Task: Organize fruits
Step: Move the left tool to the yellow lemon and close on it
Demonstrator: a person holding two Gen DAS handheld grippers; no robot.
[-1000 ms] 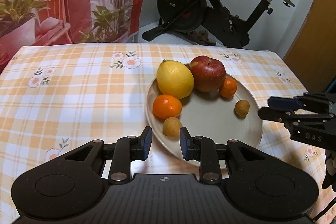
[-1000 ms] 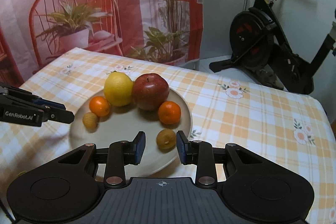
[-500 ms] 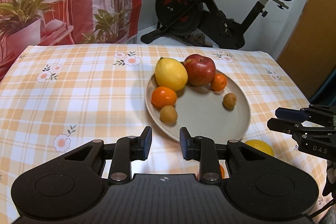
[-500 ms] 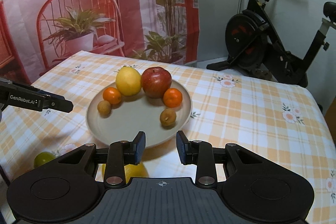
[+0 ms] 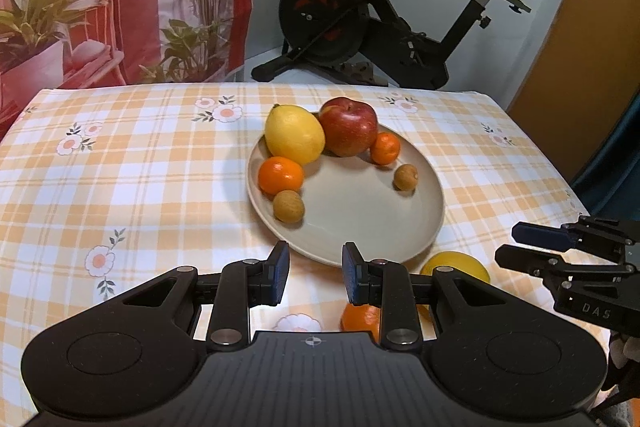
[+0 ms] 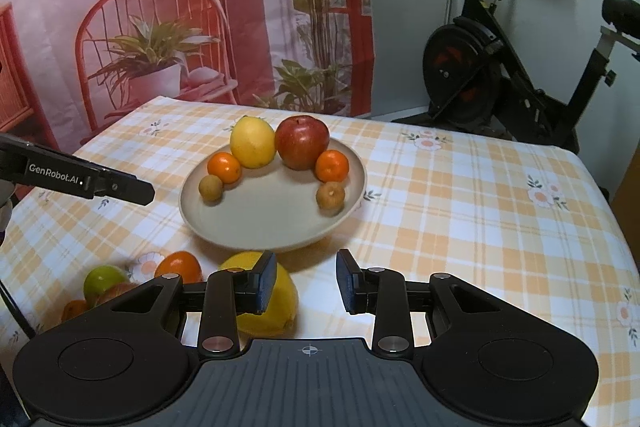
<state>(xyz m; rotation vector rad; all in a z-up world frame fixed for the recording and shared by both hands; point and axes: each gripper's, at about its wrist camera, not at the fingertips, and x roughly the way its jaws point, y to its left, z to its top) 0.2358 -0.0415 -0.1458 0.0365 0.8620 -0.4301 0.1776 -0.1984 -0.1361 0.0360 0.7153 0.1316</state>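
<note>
Beige plate (image 6: 224,223) on our checked tablecloth (image 5: 132,163) carries lemon (image 5: 294,135), apple (image 5: 349,131) and small fruits; both grippers (left (image 5: 311,273), right (image 6: 306,281)) are at their narrowest, empty, short of its near rim.

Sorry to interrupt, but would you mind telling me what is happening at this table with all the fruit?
A person is sorting fruit with two handheld grippers. The beige plate already holds a yellow lemon, a red apple, two mandarins and two small brown fruits. Both the left gripper and the right gripper are empty, at the plate's near edge. A large yellow citrus, an orange and a green fruit wait on the checked tablecloth.
</note>
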